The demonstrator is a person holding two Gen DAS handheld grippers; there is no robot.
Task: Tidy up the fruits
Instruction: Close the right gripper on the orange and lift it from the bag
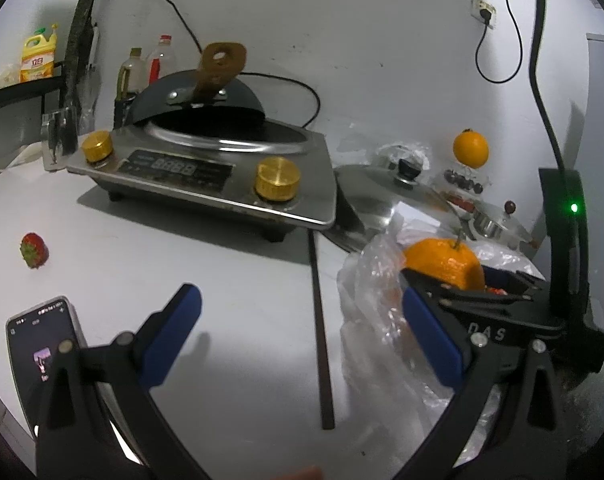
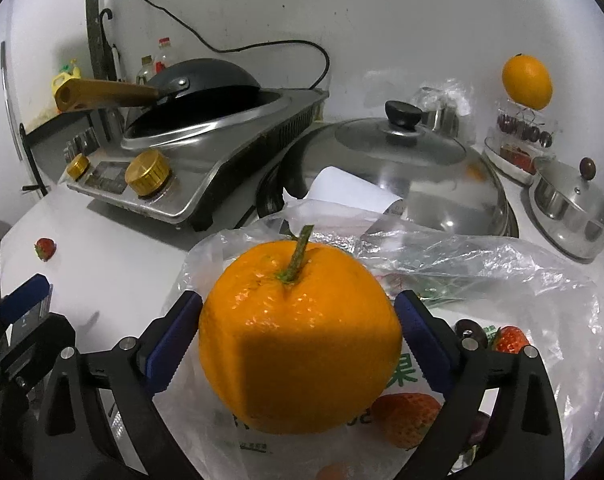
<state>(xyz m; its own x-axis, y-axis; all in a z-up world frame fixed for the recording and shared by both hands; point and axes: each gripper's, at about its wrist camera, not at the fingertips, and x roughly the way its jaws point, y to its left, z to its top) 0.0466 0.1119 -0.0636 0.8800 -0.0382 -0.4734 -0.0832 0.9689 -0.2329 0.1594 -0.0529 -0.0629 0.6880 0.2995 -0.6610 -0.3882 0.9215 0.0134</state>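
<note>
On the white countertop [image 1: 229,280]:
Cooker: steel induction cooker [image 1: 205,168], far left.
Bag: crinkled clear plastic bag [image 2: 482,268], near right.
Fruit: large stemmed orange [image 2: 299,336] over the bag, between the right gripper [image 2: 297,340] pads.
Right jaws: spread widest, pads beside the orange; contact unclear.
Left gripper [image 1: 302,340]: jaws wide apart, nothing between.
Berry: small red strawberry [image 1: 33,250], left.

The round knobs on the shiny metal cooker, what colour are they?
Gold round knobs, clearest in the left wrist view.

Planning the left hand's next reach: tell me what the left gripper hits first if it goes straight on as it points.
Probably bare countertop: nothing lies between the open left gripper. Beyond that, the induction cooker, though depth is unclear.
</note>
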